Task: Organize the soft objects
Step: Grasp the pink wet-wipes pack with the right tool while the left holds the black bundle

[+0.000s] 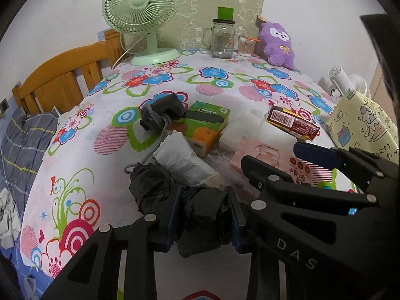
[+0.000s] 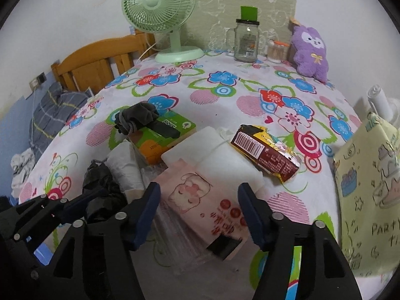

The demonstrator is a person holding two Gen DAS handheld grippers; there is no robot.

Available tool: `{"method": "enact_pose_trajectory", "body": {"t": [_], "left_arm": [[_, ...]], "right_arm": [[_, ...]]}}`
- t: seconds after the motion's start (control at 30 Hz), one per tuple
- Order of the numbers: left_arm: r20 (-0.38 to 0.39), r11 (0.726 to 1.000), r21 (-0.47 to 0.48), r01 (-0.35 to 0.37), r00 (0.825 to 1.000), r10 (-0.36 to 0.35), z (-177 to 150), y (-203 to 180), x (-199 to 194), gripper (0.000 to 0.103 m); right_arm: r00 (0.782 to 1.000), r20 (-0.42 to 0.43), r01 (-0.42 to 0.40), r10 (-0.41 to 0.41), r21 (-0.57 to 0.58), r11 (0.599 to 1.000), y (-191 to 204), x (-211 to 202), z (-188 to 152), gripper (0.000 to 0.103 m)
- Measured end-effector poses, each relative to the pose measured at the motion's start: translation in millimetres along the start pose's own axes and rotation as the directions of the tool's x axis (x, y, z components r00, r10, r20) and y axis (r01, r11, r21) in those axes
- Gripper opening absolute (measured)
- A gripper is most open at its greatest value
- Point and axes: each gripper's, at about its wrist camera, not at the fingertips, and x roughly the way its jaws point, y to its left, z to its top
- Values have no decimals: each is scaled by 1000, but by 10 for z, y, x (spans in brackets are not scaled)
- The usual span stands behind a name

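My left gripper (image 1: 203, 221) is shut on a crumpled black plastic bag (image 1: 202, 220) at the near edge of the flowered table (image 1: 225, 92); the bag also shows in the right wrist view (image 2: 100, 185). My right gripper (image 2: 198, 215) is open, its jaws on either side of a pink cartoon packet (image 2: 200, 205), without touching it. That packet lies on a white foam block (image 2: 220, 155). Nearby lie a white tissue pack (image 1: 180, 157), a grey drawstring pouch (image 1: 160, 113), a green-orange box (image 1: 205, 127) and a dark red snack pack (image 2: 267, 150). A purple plush (image 1: 276, 42) sits at the back.
A green fan (image 1: 142, 15), a glass mug jar (image 1: 222, 37) and a small swab jar (image 1: 245, 46) stand along the back wall. A yellow cartoon bag (image 2: 370, 187) stands at the right edge. A wooden bed frame (image 1: 62, 77) with bedding is on the left.
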Motion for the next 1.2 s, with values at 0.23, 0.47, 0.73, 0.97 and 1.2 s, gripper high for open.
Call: {"method": "enact_pose_trajectory", "body": {"t": [0.23, 0.47, 0.73, 0.97, 1.2], "left_arm": [[-23, 1000, 12, 2, 1000, -2, 29, -40, 52, 34], [-24, 999, 39, 4, 1000, -3, 5, -136, 25, 31], [3, 999, 37, -1, 1000, 1, 2, -187, -72, 25], [0, 999, 49, 2, 1000, -2, -41, -200, -82, 24], [-17, 999, 48, -6, 1000, 7, -91, -162, -59, 24]], "right_arm": [[999, -50, -16, 18, 52, 999, -68, 77, -3, 61], [998, -49, -28, 32, 82, 996, -79, 19, -67, 42], [1000, -19, -19, 20, 88, 996, -78, -117, -88, 24], [998, -40, -48, 52, 93, 994, -91, -111, -107, 28], [994, -76, -68, 74, 80, 994, -31, -23, -142, 46]]}}
